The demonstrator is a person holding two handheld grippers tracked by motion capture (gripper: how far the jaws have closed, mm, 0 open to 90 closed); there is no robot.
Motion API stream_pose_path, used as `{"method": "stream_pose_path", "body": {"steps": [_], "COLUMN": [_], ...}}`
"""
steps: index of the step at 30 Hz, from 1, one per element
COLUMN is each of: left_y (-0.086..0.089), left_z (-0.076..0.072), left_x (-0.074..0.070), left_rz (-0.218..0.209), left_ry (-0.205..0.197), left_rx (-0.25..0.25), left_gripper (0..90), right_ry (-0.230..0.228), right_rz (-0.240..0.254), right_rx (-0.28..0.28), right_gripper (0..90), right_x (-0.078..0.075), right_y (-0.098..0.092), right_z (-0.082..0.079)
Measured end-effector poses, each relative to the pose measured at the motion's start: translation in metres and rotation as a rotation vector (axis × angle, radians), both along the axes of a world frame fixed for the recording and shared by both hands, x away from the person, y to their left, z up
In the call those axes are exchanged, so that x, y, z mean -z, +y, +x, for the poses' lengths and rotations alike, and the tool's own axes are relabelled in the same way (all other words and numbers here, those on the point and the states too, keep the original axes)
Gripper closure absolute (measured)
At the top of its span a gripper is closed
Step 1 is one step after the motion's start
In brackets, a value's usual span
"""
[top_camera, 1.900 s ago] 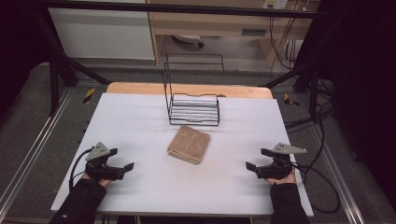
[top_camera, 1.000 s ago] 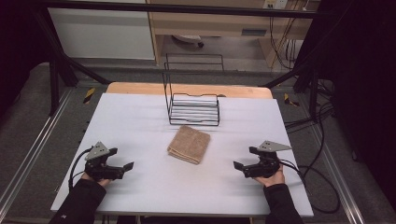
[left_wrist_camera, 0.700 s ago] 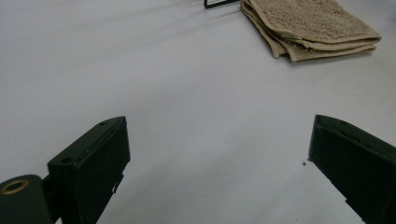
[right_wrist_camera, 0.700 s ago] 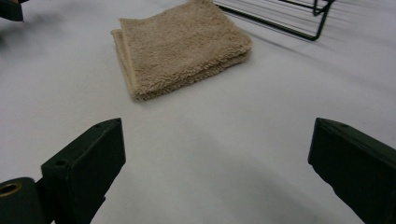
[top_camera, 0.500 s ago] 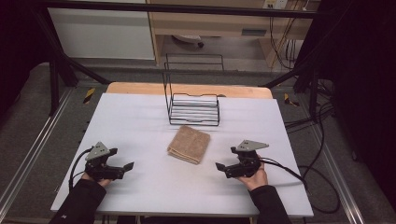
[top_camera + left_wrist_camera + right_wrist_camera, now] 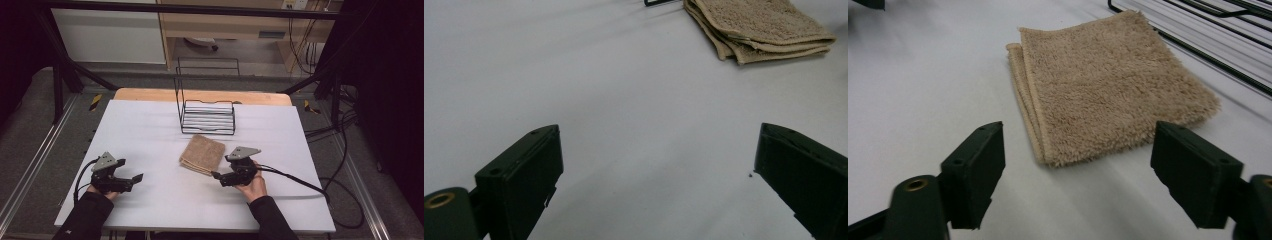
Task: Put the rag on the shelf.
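Tabletop point(image 6: 150, 130) in the high view carries a folded tan towel point(image 6: 202, 154) just in front of a black wire rack point(image 6: 207, 117), with the right gripper point(image 6: 216, 176) close to the towel's near right corner and the left gripper point(image 6: 138, 177) well apart at the left. The left gripper view has its jaws spread wide over bare white surface, the towel point(image 6: 764, 27) lying far off at upper right. In the right gripper view the jaws, which have just been closing, stand parted with nothing between them, the towel point(image 6: 1108, 85) lying just ahead and the rack point(image 6: 1198, 30) behind it.

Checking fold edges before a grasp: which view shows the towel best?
Right gripper view: the folded beige towel lies close and whole, stacked edges facing the camera. The left gripper view catches only a corner with layers. The high view shows it whole but small, before the wire rack.
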State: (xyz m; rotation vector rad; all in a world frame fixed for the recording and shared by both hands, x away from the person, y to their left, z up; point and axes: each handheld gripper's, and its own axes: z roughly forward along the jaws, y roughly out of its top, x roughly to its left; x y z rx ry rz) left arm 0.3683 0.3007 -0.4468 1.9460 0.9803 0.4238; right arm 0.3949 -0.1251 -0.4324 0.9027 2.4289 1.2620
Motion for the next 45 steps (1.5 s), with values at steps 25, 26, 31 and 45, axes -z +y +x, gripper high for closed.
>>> {"method": "stream_pose_path", "body": {"steps": [25, 26, 31, 45], "left_y": [-0.001, -0.001, -0.001, -0.001], "left_z": [0.000, 0.000, 0.000, 0.000], "left_x": [0.000, 0.000, 0.000, 0.000], "left_rz": [0.004, 0.004, 0.003, 0.004], "left_ry": [0.002, 0.003, 0.004, 0.005], "left_rx": [0.006, 0.006, 0.008, 0.008], "left_gripper": [5.1, 5.1, 5.2, 5.3], "right_ry": [-0.017, -0.032, -0.053, -0.032], "right_rz": [-0.173, -0.198, -0.231, -0.183], "right_rx": [-0.108, -0.114, -0.122, -0.112], "right_gripper": [62.4, 63.5, 73.7, 82.3], "right_x": [0.018, 0.018, 0.017, 0.006], "right_y": [0.039, 0.041, 0.042, 0.041], "right_z": [0.013, 0.013, 0.014, 0.013]}}
